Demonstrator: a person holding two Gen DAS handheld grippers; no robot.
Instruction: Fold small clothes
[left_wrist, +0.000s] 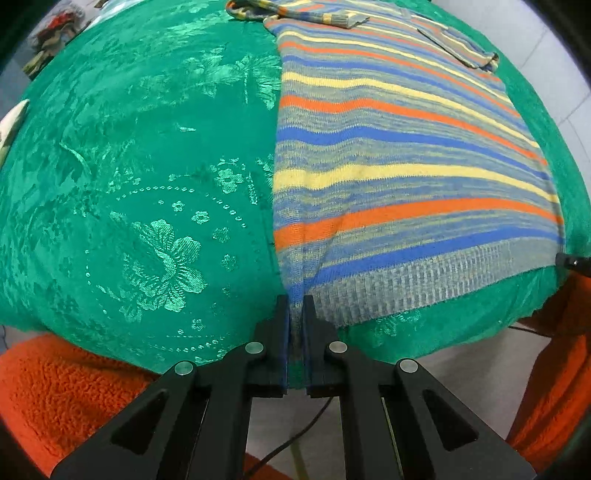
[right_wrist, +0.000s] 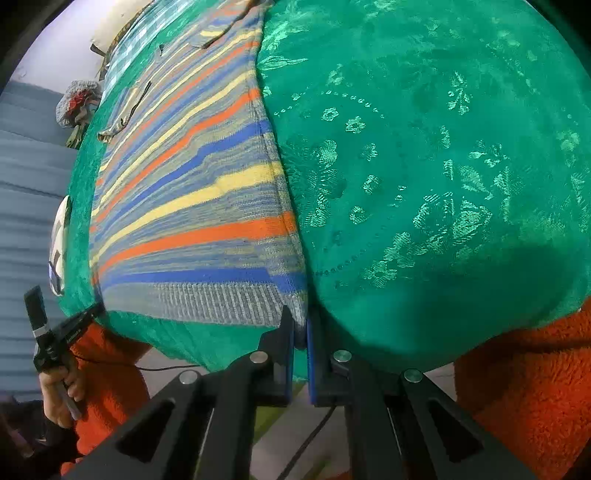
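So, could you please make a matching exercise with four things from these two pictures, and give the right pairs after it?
Things:
1. striped sweater
2. tablecloth
3. left gripper
4. right gripper

Descriptions:
a. green, with a shiny flower pattern
b. jaws closed on the hem corner at the sweater's left edge
c. lies flat, with orange, blue and yellow bands
d. jaws closed on the hem corner at the sweater's right edge

Pairs: 1-c, 2-a, 3-b, 4-d
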